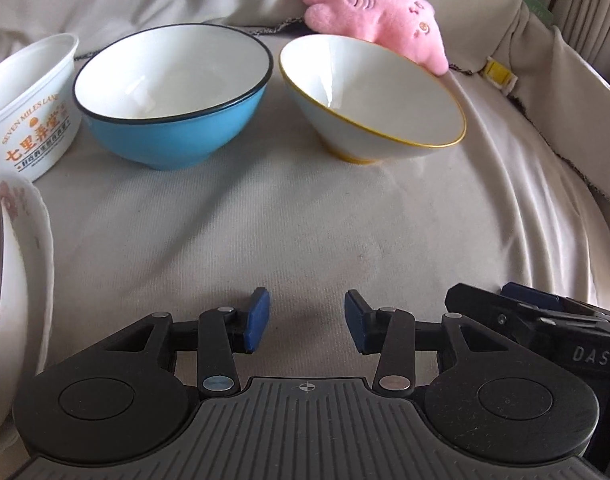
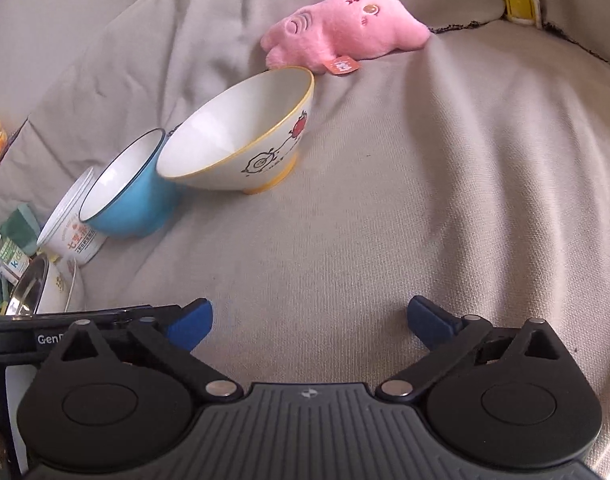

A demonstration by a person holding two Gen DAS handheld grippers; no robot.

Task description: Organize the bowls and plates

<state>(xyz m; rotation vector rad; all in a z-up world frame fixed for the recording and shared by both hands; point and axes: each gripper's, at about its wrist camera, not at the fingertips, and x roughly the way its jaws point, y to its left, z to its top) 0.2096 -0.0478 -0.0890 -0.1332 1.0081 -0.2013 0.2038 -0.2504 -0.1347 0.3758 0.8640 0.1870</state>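
A blue bowl (image 1: 173, 96) with a dark rim and a white bowl (image 1: 373, 96) with a yellow rim and foot sit side by side on the beige cloth, both tilted. The right wrist view shows the white bowl (image 2: 241, 136) with cartoon prints and the blue bowl (image 2: 129, 196) to its left. My left gripper (image 1: 307, 322) is open over bare cloth, well short of both bowls, nothing between its blue pads. My right gripper (image 2: 309, 320) stands wide open over bare cloth, to the right of the bowls. A white patterned bowl (image 1: 21, 280) with a metal one inside sits at the left edge.
A white printed tub (image 1: 29, 108) stands left of the blue bowl. A pink plush toy (image 1: 377, 20) lies behind the white bowl. Small bottles and clutter (image 2: 5, 256) lie at the far left. The cloth-covered surface (image 2: 465, 160) spreads to the right. The right gripper's body (image 1: 545, 320) shows at lower right.
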